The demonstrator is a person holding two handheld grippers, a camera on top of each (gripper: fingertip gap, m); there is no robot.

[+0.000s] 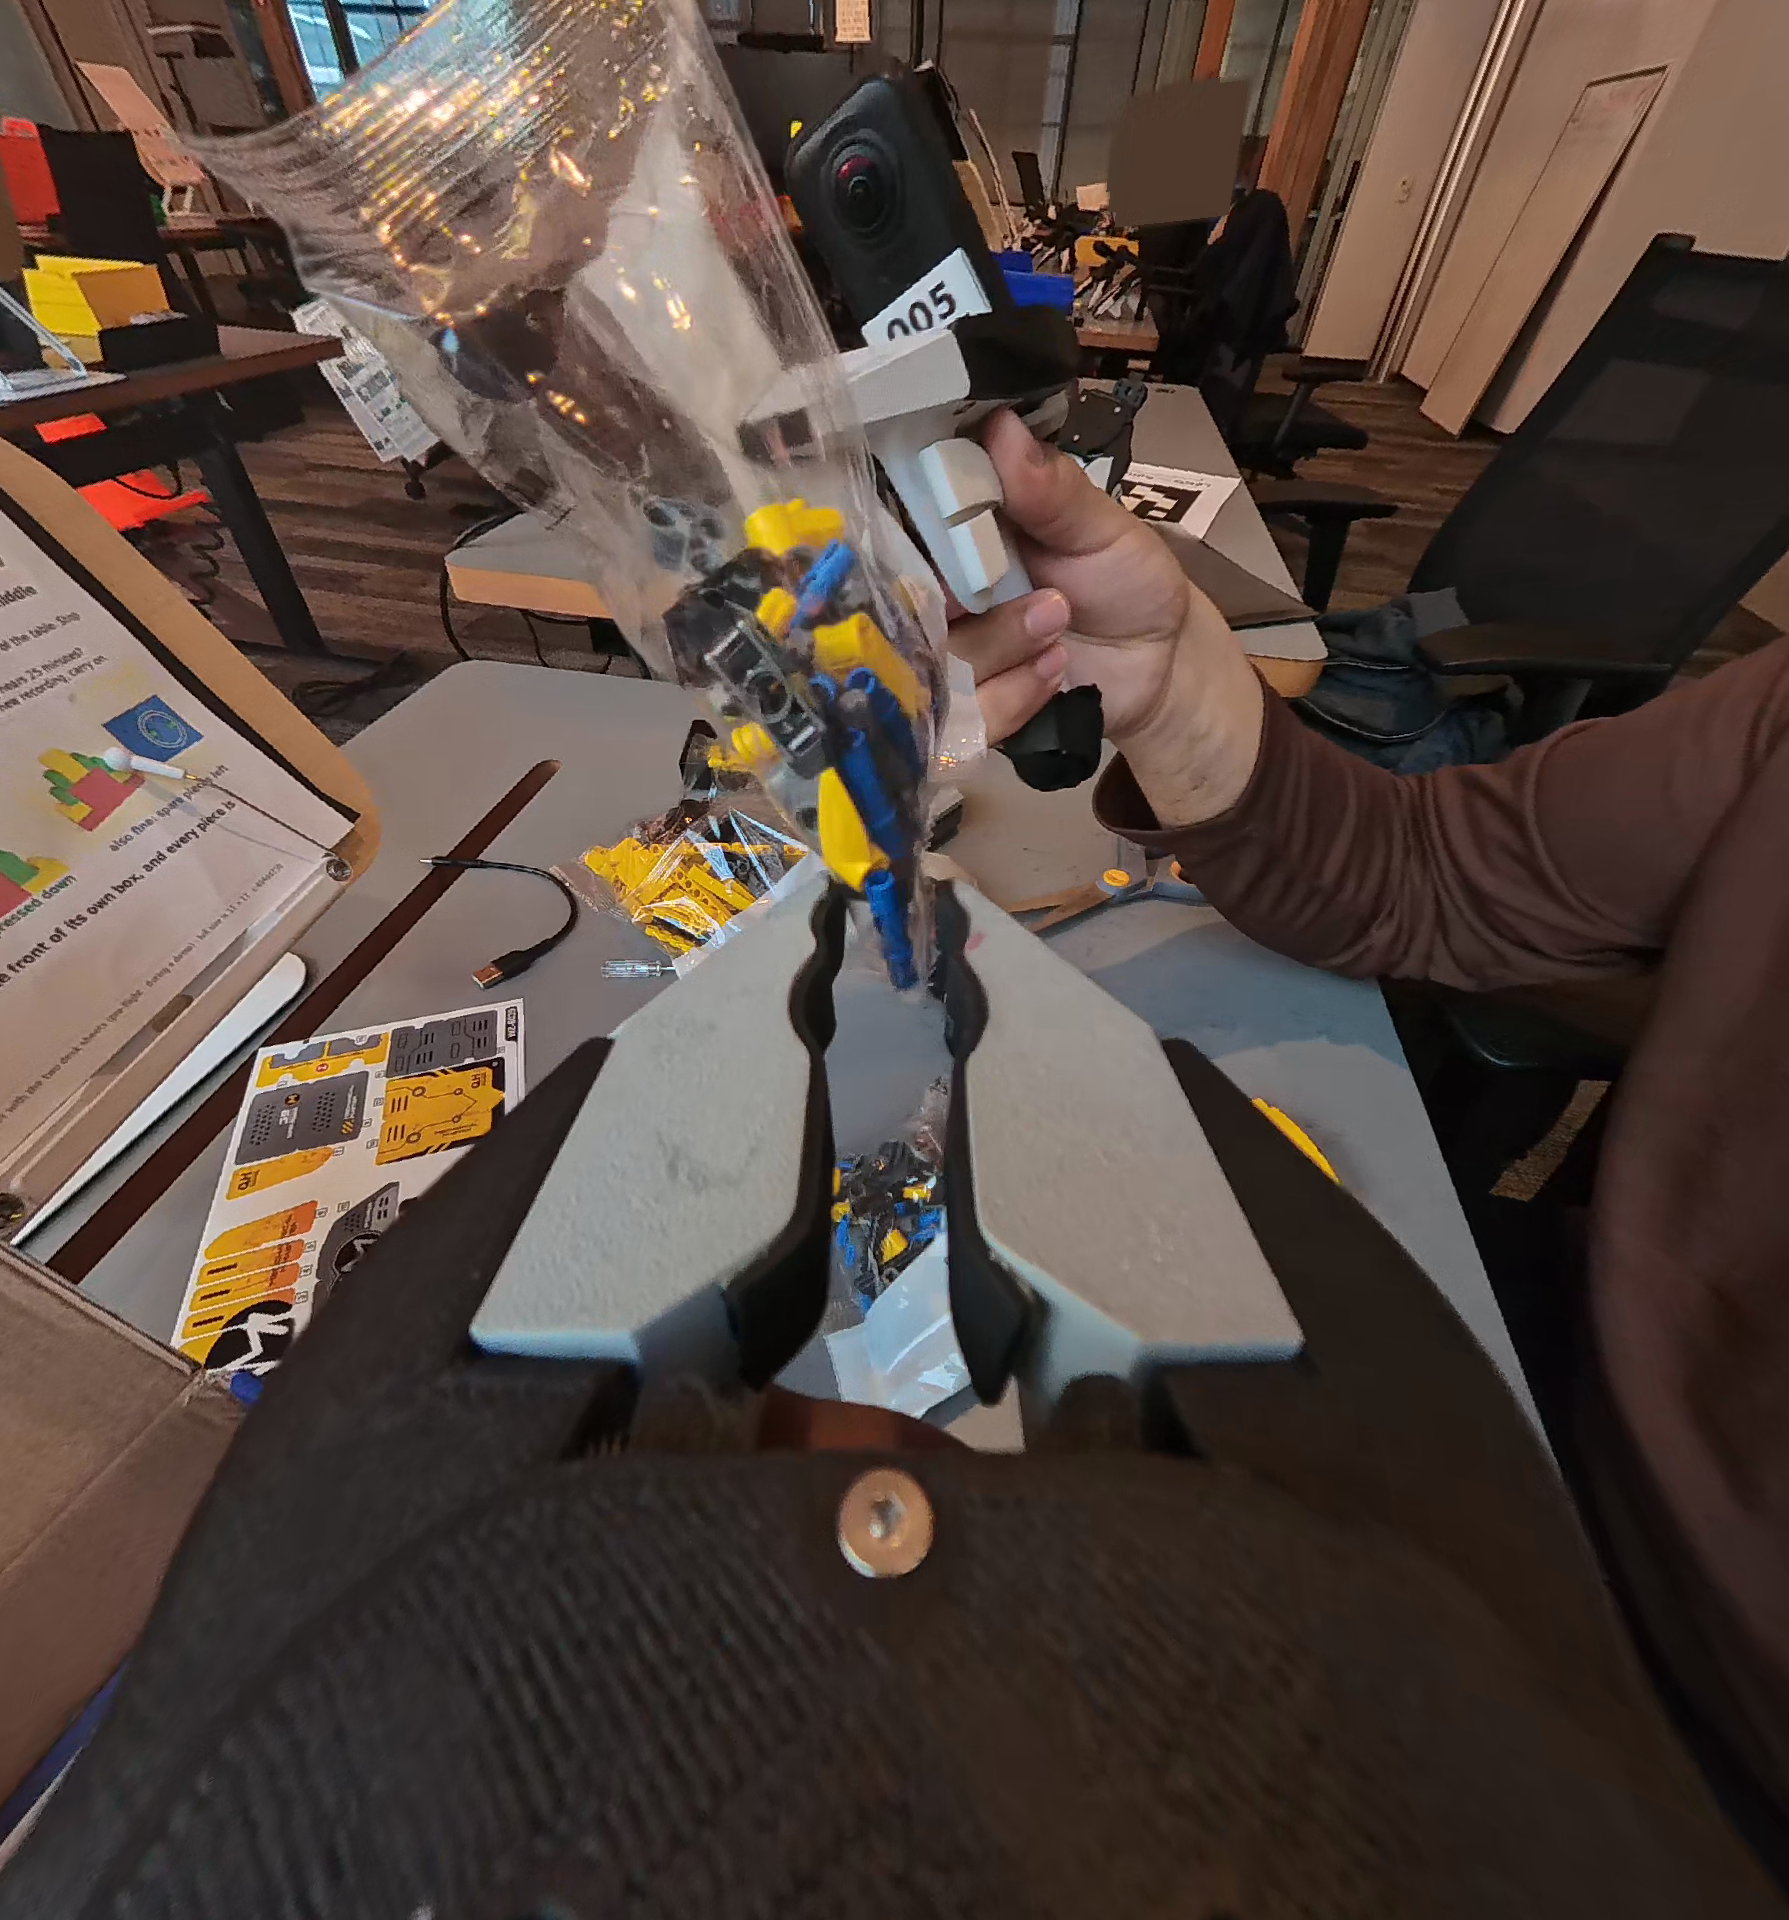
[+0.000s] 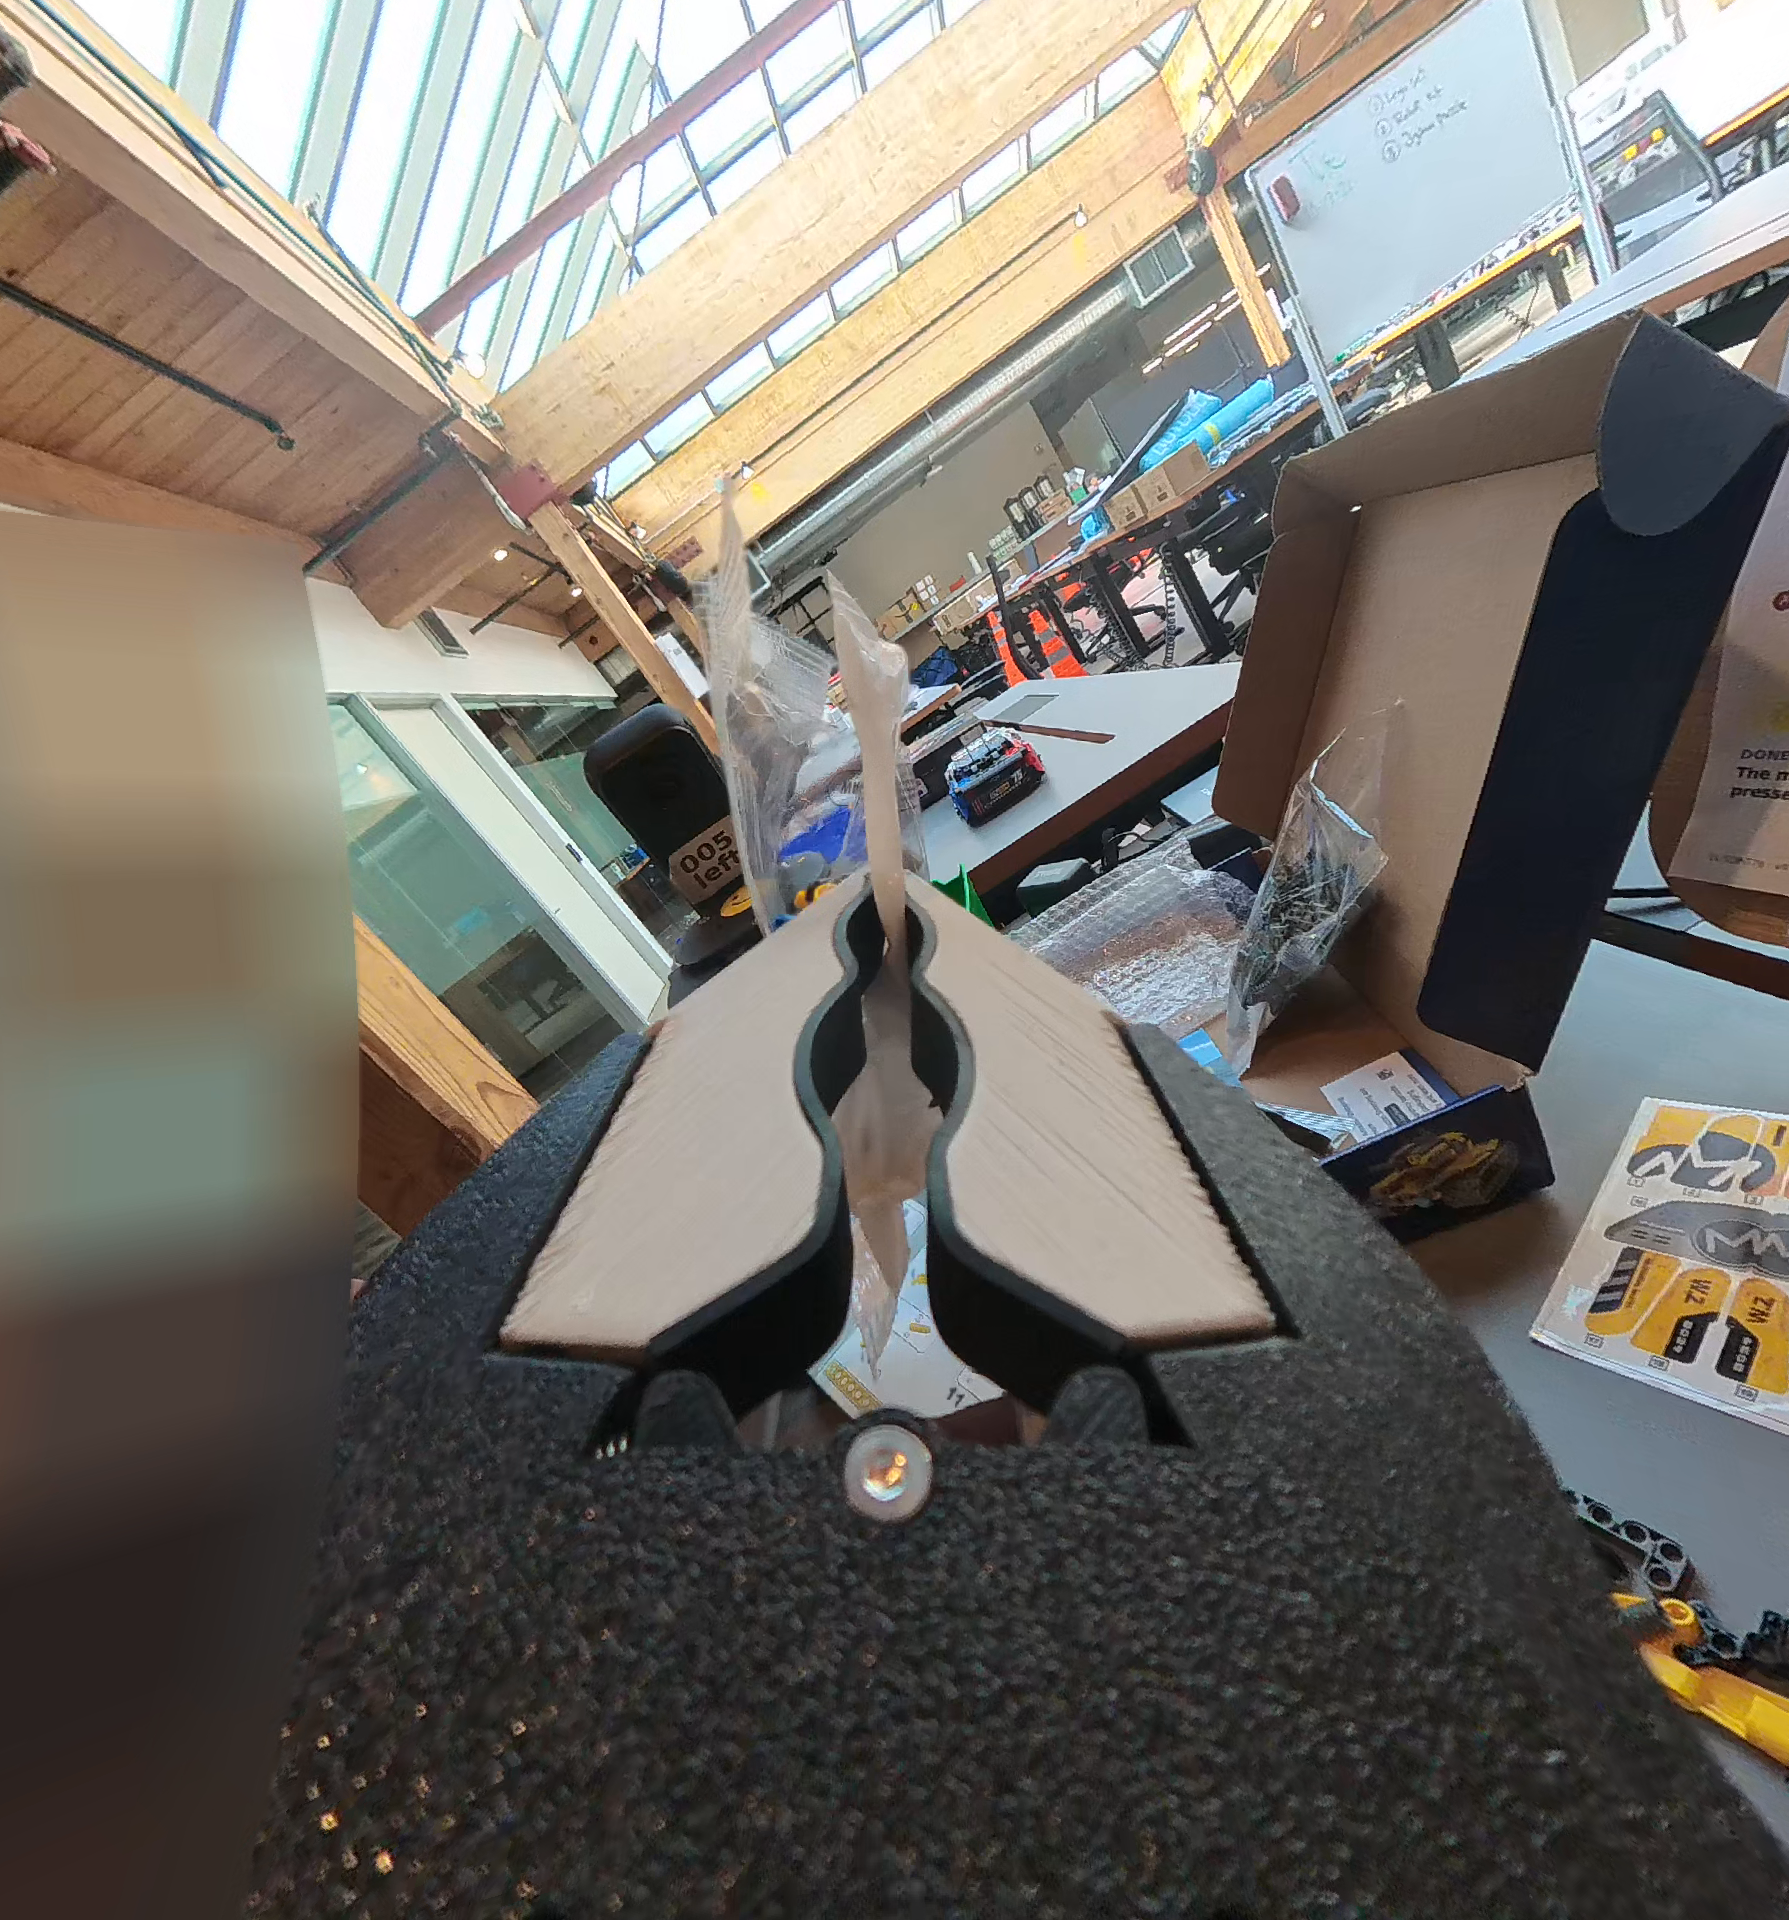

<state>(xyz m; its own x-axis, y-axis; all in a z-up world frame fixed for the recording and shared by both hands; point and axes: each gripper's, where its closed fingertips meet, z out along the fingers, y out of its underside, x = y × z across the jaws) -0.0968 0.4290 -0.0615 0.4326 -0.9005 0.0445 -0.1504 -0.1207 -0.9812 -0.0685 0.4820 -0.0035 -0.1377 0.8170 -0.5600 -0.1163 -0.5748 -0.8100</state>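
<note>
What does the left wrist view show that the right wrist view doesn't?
Only the left wrist view shows the hand in a brown sleeve holding the other tool, the black cable and a second bag of yellow pieces on the grey table.

Only the right wrist view shows the open cardboard box, the skylights and the loose pieces.

Both show the clear plastic bag pinched in the jaws, and the sticker sheet.
</note>
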